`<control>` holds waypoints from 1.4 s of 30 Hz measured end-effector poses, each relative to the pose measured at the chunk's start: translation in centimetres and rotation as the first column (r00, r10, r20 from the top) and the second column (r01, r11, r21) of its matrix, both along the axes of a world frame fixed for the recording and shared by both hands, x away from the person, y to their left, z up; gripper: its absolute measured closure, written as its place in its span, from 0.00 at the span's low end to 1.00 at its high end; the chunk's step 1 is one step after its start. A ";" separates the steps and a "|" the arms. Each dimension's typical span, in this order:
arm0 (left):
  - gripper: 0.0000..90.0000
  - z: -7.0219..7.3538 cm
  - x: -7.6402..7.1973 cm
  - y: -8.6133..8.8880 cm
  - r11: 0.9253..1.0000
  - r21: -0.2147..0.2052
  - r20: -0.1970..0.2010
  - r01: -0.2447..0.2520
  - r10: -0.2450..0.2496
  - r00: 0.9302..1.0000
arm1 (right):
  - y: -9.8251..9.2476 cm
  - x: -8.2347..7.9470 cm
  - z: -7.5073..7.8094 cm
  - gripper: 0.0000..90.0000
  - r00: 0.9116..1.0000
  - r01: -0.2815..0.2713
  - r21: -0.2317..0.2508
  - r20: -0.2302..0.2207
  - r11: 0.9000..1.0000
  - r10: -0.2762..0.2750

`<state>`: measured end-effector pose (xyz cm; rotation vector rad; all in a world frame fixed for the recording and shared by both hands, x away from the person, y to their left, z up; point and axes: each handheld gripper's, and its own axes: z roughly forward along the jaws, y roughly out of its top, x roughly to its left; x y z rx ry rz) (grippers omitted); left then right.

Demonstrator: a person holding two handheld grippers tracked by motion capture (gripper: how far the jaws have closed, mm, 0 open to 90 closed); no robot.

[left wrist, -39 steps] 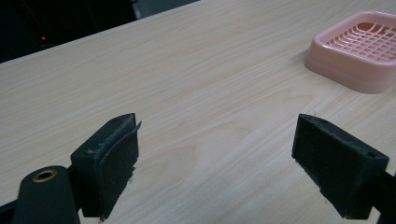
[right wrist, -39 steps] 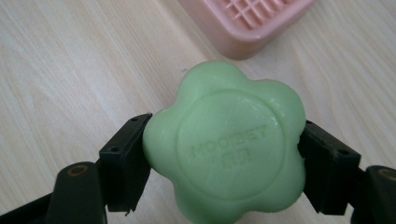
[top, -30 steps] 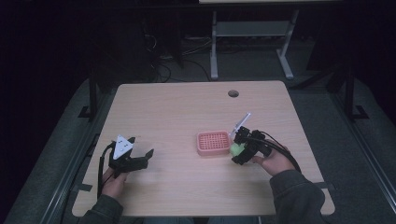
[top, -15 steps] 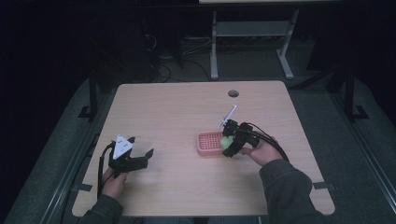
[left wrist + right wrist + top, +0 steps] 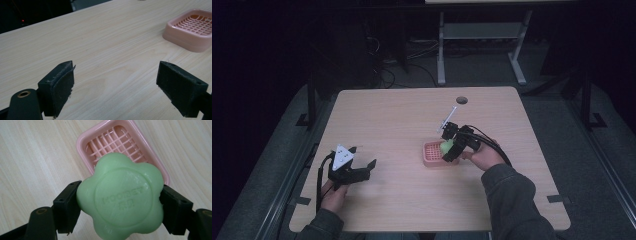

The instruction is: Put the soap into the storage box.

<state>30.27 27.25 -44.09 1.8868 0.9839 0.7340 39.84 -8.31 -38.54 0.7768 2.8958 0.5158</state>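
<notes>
Above the wooden table (image 5: 402, 115), right gripper (image 5: 120, 207) fingers clamp green soap (image 5: 120, 197); left gripper (image 5: 122, 85) fingers gape empty.

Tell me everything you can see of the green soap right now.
The pale green flower-shaped soap bar has five rounded lobes and a raised round centre with embossed lettering too faint to read. It looks smooth, waxy and whole. The right claw is shut on it, black jaws pressing opposite sides, its broad face turned to the camera. It is held above the near end of the pink plastic slotted soap dish on the light wooden table; whether it touches the dish cannot be told.
</notes>
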 end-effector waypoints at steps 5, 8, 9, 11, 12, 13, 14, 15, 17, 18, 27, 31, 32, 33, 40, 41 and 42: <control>0.16 0.0 0.0 0.0 1.000 -0.003 0.000 -0.002 0.002 1.000 | 0.3 0.4 0.0 0.29 1.000 -0.003 0.001 -0.001 1.000 0.003; 0.16 0.0 0.0 0.0 1.000 -0.004 -0.001 -0.002 0.002 1.000 | 0.5 0.6 0.1 0.29 1.000 -0.001 0.000 0.002 1.000 0.001; 0.16 0.0 0.0 0.0 1.000 -0.003 -0.001 -0.002 0.002 1.000 | 0.6 0.7 0.2 0.29 1.000 -0.002 0.004 0.002 1.000 0.002; 0.16 0.0 0.0 0.0 1.000 -0.001 -0.001 -0.001 0.001 1.000 | 0.6 0.9 0.3 0.29 1.000 0.001 0.021 0.001 1.000 -0.001; 0.16 0.0 0.0 0.0 1.000 -0.001 -0.001 -0.001 0.001 1.000 | 0.6 1.0 0.3 0.29 1.000 0.002 0.025 0.001 1.000 -0.002; 0.16 0.0 0.0 0.0 1.000 0.000 -0.001 0.000 0.000 1.000 | 0.6 1.0 0.2 0.29 1.000 0.004 0.032 -0.002 0.999 -0.004; 0.16 0.0 0.0 0.0 1.000 -0.001 -0.002 0.000 0.000 1.000 | 0.6 1.1 0.2 0.29 1.000 0.003 0.028 -0.001 1.000 -0.003; 0.16 0.0 0.0 0.0 1.000 0.000 -0.002 0.001 -0.001 1.000 | 0.7 1.1 0.1 0.29 1.000 0.004 0.028 -0.004 1.000 -0.004; 0.16 0.0 0.0 0.0 1.000 -0.001 -0.004 0.001 -0.001 1.000 | 0.8 1.2 -0.1 0.29 1.000 0.004 0.027 -0.008 1.000 -0.003; 0.16 0.0 0.0 -0.1 1.000 -0.001 -0.003 0.001 -0.001 1.000 | 0.8 1.3 -0.1 0.29 1.000 0.002 0.022 -0.008 1.000 -0.002; 0.16 0.0 0.0 0.0 1.000 -0.002 -0.002 0.001 -0.001 1.000 | 0.8 1.7 -0.4 0.29 1.000 0.006 0.025 -0.018 1.000 -0.006; 0.16 0.0 0.0 0.0 1.000 -0.001 -0.002 0.002 -0.002 1.000 | 0.7 1.8 -0.3 0.29 1.000 0.012 0.029 -0.020 0.999 -0.011; 0.16 0.0 0.0 -0.1 1.000 -0.002 -0.004 0.002 -0.002 1.000 | 0.7 1.8 -0.3 0.29 1.000 0.013 0.026 -0.024 1.000 -0.012; 0.16 0.0 0.0 -0.1 1.000 -0.001 -0.004 0.002 -0.002 1.000 | 0.7 1.9 -0.2 0.29 1.000 0.011 0.018 -0.023 1.000 -0.010; 0.16 0.0 0.0 0.0 1.000 -0.002 -0.003 0.001 -0.001 1.000 | 1.2 2.2 0.4 0.29 1.000 0.005 0.018 -0.016 1.000 -0.005; 0.16 0.0 0.0 0.0 1.000 -0.003 -0.002 0.001 -0.001 1.000 | 1.3 2.3 0.4 0.29 1.000 0.004 0.018 -0.013 1.000 -0.004; 0.16 0.0 0.0 0.0 1.000 -0.003 -0.002 0.001 -0.001 1.000 | 1.4 2.3 0.4 0.29 1.000 0.002 0.016 -0.014 1.000 -0.002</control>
